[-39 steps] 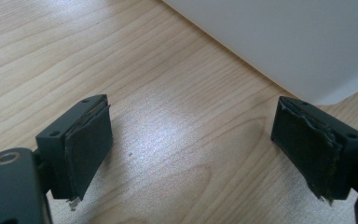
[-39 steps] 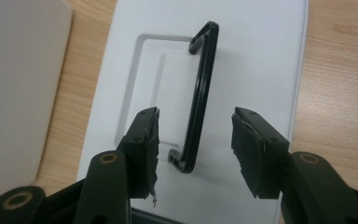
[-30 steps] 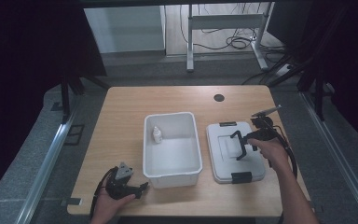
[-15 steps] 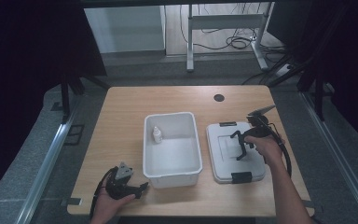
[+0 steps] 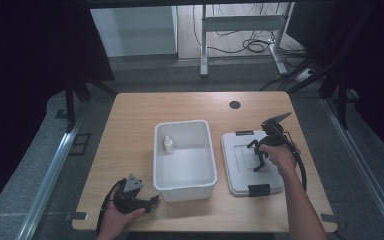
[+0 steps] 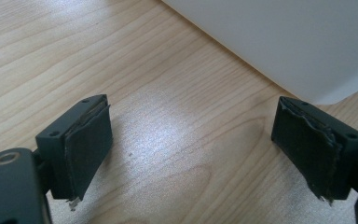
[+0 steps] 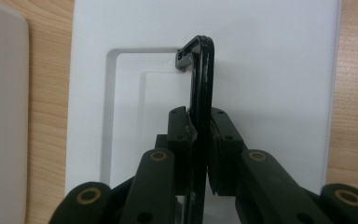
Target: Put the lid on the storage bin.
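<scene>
A white open bin [image 5: 185, 177] stands mid-table with a small white bottle [image 5: 168, 145] inside at its far left. To its right lies a flat white lid [image 5: 240, 175] with a black handle [image 5: 254, 148] swung upright. My right gripper [image 5: 257, 160] is shut on that handle. In the right gripper view the handle [image 7: 201, 65] rises between the closed pads of the right gripper [image 7: 199, 119], above the lid [image 7: 270, 70]. My left gripper [image 5: 151, 201] rests open on the table by the bin's near left corner. The left gripper [image 6: 191, 154] holds nothing.
Black latches sit at the lid's far edge [image 5: 244, 133] and near edge [image 5: 258, 190]. A round cable hole [image 5: 235, 104] marks the table's far side. The bin's wall [image 6: 279, 42] is just ahead of the left jaws. Bare wooden tabletop [image 5: 130, 130] lies left of the bin.
The right gripper has shifted slightly over the lid while staying shut on the handle. The left gripper has not moved.
</scene>
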Demonstrator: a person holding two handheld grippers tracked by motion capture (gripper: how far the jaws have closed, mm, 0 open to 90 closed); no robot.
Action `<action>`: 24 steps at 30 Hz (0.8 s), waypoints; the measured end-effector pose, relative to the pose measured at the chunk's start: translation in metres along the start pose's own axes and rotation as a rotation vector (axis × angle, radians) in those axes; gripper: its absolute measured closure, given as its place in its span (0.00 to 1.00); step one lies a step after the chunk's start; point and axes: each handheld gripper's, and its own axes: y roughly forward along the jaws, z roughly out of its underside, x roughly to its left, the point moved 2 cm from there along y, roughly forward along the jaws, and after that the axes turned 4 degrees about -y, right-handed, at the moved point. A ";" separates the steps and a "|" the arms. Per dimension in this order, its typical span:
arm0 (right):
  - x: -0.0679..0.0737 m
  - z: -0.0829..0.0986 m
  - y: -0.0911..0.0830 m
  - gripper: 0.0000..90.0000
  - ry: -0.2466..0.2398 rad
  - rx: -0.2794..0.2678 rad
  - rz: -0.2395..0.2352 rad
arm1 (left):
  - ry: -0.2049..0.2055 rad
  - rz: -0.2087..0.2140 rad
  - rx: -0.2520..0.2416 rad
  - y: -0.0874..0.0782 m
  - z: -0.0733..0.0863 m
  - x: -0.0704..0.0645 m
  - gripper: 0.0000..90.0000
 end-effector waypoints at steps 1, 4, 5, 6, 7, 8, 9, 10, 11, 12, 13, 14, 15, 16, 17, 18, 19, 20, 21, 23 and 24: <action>0.000 -0.001 0.000 0.92 0.016 -0.002 0.000 | 0.000 0.000 0.000 0.000 0.000 0.000 0.13; 0.000 -0.001 0.000 0.92 0.029 -0.010 0.004 | 0.000 0.000 0.000 0.000 0.000 0.000 0.13; 0.001 -0.001 0.000 0.93 0.035 -0.019 -0.006 | 0.000 0.000 0.000 0.000 0.000 0.000 0.13; 0.001 -0.001 0.000 0.93 0.035 -0.019 -0.006 | 0.000 0.000 0.000 0.000 0.000 0.000 0.13; 0.002 -0.002 0.000 0.94 0.038 -0.025 -0.014 | 0.000 0.000 0.000 0.000 0.000 0.000 0.13; 0.002 -0.002 0.000 0.94 0.038 -0.025 -0.014 | 0.000 0.000 0.000 0.000 0.000 0.000 0.13; 0.002 -0.002 0.000 0.94 0.035 -0.028 -0.012 | 0.000 0.000 0.000 0.000 0.000 0.000 0.13; 0.003 -0.002 -0.001 0.95 0.032 -0.024 -0.011 | 0.000 0.000 0.000 0.000 0.000 0.000 0.13; 0.004 -0.002 -0.002 0.95 0.035 -0.025 -0.010 | 0.000 0.000 0.000 0.000 0.000 0.000 0.14; 0.004 -0.002 -0.002 0.95 0.032 -0.027 -0.005 | 0.000 0.000 0.000 0.000 0.000 0.000 0.13; 0.003 -0.002 -0.002 0.95 0.033 -0.028 -0.004 | 0.000 0.000 0.000 0.000 0.000 0.000 0.13; 0.003 -0.002 -0.003 0.95 0.034 -0.028 -0.003 | 0.001 0.000 0.000 0.000 0.000 0.000 0.13; 0.002 -0.002 -0.003 0.95 0.030 -0.027 0.001 | 0.001 0.000 0.000 0.000 0.000 0.000 0.13; 0.002 -0.002 -0.003 0.95 0.030 -0.027 0.001 | 0.000 0.000 0.000 0.000 0.000 0.000 0.13; 0.001 -0.001 -0.004 0.95 0.033 -0.028 0.004 | 0.000 0.000 0.000 0.000 0.000 0.000 0.13; 0.000 0.000 -0.005 0.95 0.032 -0.028 0.004 | 0.000 0.000 0.000 0.000 0.000 0.000 0.13; 0.000 0.000 -0.005 0.95 0.032 -0.028 0.004 | 0.001 0.001 0.000 0.000 0.000 0.000 0.13; -0.002 0.001 -0.008 0.95 0.035 -0.037 0.002 | 0.001 0.001 0.001 0.000 0.000 0.000 0.13; -0.003 0.001 -0.010 0.95 0.038 -0.040 -0.001 | 0.001 0.001 0.001 0.000 0.000 0.000 0.13; -0.005 0.002 -0.013 0.95 0.040 -0.043 -0.009 | 0.001 0.000 0.000 0.000 0.000 0.000 0.13; -0.005 0.003 -0.015 0.95 0.042 -0.046 -0.012 | 0.001 0.000 0.001 0.000 0.000 0.000 0.13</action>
